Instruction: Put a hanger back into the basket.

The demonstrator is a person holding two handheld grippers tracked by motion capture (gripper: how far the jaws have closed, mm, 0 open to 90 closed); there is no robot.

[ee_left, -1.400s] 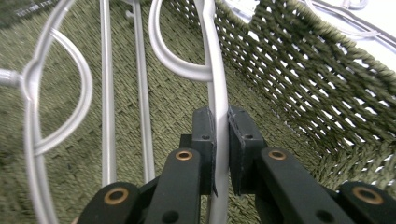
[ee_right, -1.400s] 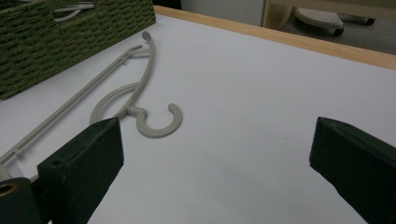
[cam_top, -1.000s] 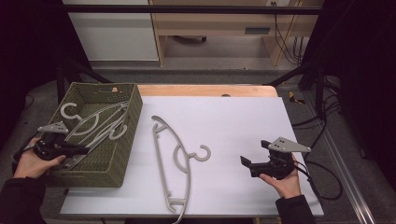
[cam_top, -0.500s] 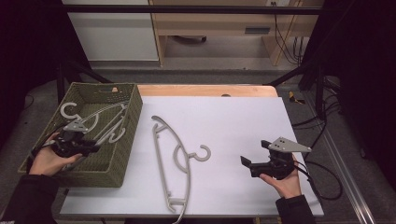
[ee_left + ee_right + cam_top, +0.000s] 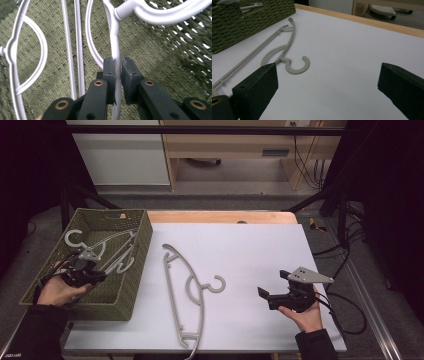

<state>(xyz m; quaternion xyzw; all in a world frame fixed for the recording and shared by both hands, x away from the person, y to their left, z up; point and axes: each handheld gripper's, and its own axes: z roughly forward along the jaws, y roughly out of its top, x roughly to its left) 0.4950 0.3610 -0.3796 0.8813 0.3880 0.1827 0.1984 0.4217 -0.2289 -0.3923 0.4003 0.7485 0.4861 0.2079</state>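
Observation:
Several silver hangers (image 5: pixel 116 251) lie in an olive woven basket (image 5: pixel 142 245) at the table's left. My left gripper (image 5: pixel 99 275) reaches into it. Its jaws have just been closing, and in the left gripper view they (image 5: pixel 118 61) pinch the thin arm of one silver hanger (image 5: pixel 114 37) just below its hook. A grey plastic hanger (image 5: pixel 171 290) lies flat on the white table top beside the basket, hook pointing right. My right gripper (image 5: pixel 273 283) hovers open near the front right, aimed at that hanger (image 5: pixel 284 59), jaws wide (image 5: pixel 328 72) and empty.
The basket's right wall (image 5: pixel 249 22) stands close to the grey hanger's far end. A wooden strip (image 5: pixel 220 216) borders the table's far edge. Cables (image 5: pixel 345 305) trail off the right side. Behind the table are a shelf and a cabinet.
My left hand has slid from the basket's left rim to the right, further into the basket, and its jaws now sit on a silver hanger. The right hand has kept still.

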